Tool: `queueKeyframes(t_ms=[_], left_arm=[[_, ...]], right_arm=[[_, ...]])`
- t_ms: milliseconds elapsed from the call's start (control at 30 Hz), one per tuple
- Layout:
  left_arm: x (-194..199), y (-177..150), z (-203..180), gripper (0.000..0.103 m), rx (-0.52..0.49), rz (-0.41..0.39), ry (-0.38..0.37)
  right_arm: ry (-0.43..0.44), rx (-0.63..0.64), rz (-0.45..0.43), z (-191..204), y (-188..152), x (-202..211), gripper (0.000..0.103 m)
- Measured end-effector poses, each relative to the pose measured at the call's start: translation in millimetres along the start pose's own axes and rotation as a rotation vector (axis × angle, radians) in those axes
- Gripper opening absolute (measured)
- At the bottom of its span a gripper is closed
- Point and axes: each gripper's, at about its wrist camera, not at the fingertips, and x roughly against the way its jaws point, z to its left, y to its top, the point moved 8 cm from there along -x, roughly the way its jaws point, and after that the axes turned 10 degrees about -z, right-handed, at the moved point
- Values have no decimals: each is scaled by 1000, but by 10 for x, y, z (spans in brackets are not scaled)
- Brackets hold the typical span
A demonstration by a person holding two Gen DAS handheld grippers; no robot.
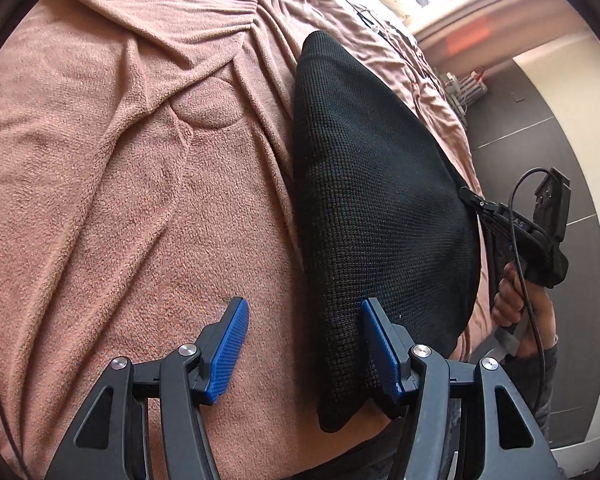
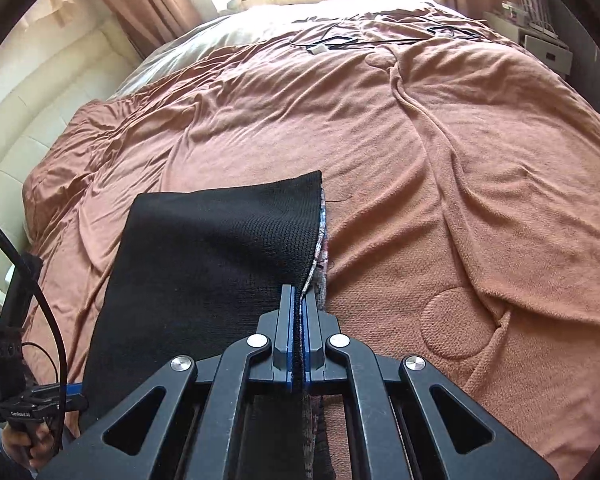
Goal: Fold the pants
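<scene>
- Step in hand, as I judge it: the black pants [image 1: 380,208] lie in a narrow band on the brown blanket [image 1: 120,200], and the two grippers are taking hold of the near end to carry the next fold. One side is gripped, the other is not yet.
- Left gripper [image 1: 300,344]: its jaws stand about half open. The blue pad at 3 o'clock [image 1: 380,348] rests against the pants' near edge; the pad at 9 o'clock [image 1: 226,348] is over bare blanket, apart from the cloth. Nothing is pinched.
- In the left wrist view the pants run from 6 o'clock up toward 12, widest near the middle, with the right gripper [image 1: 470,196] touching their edge at 3 o'clock.
- Right gripper [image 2: 300,304]: jaws closed on the pants' edge [image 2: 220,260], the cloth squeezed thin between the blue pads. A patterned lining or inner layer shows at that edge, toward 1 o'clock of the pads.
- In the right wrist view the left gripper [image 2: 66,394] sits at 8 o'clock beside the pants' other edge.
- Next move, in my judgement: slide the left gripper so the edge sits between both pads, close, then lift both corners together and carry them toward the far end at 12 o'clock.
- Risk: closing now would catch blanket as well as pants.
</scene>
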Motion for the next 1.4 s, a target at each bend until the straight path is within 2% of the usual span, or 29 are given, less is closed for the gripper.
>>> queueKeyframes(t_ms=[100,167,233,333,367,400,467,500,700,733,767,800,867,933,1000,1100,1400], left_arm=[[-23,-19,-23,58,17,9,-35],[-59,-47,-34,49,22,22,-43],[-66,-64,-52,44,25,27,-56],[-82,-85,-84,43,35,32,-74],[-82,-94,-88,43,37,34,-77],[-92,-95,-96,43,39,36,-80],[-87,-118,-106,43,39,39,-85],[-81,-132,-105,43,40,41,-89],[-123,-223,-145,43,50,69,-117],[-125,-230,-147,36,50,67,-119],[-133,-234,-158,20,44,66,-115],[-126,-237,-163,14,39,65,-114],[-90,-221,-190,11,39,50,-123],[-24,-183,-211,10,39,34,-137],[46,-134,-208,10,44,20,-148],[168,-80,-163,10,47,1,-152],[465,-26,101,9,32,-34,-101]], right_arm=[[-4,-9,17,0,-47,-4,0],[7,-18,34,1,-95,4,0],[23,-39,34,-9,-114,66,1],[39,-51,32,-44,-132,187,9],[52,-53,30,-58,-139,224,20],[64,-54,30,-62,-162,263,37],[89,-53,13,-74,-201,341,56],[100,-49,8,-75,-231,374,57],[165,-72,78,-138,-540,294,57],[175,-87,87,-155,-589,269,57],[187,-109,96,-169,-623,242,57],[198,-133,103,-189,-650,225,55],[220,-177,114,-216,-688,199,47],[216,-180,108,-221,-675,198,44],[230,-195,111,-202,-677,216,36],[239,-205,115,-161,-708,238,32],[268,-215,135,179,-894,201,31]])
